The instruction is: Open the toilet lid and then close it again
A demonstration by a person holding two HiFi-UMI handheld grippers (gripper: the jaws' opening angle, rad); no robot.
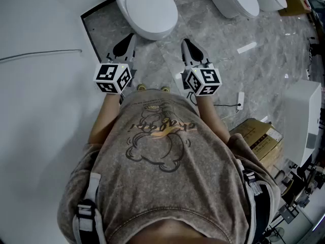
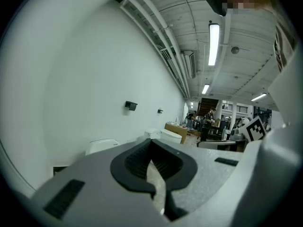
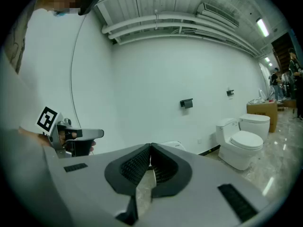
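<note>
Head view looks steeply down; gripper views face forward, probably sharing the toilet

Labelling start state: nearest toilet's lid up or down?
Down. In the head view the toilet lid lies flat, its smooth white top facing up, no opening visible.

White wall, grey marble floor

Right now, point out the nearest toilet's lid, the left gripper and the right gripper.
toilet lid (image 1: 144,6): head view, middle of the closed lid's top.
left gripper (image 1: 130,37): head view, tip of its shut jaws.
right gripper (image 1: 185,42): head view, tip of its shut jaws.
</note>
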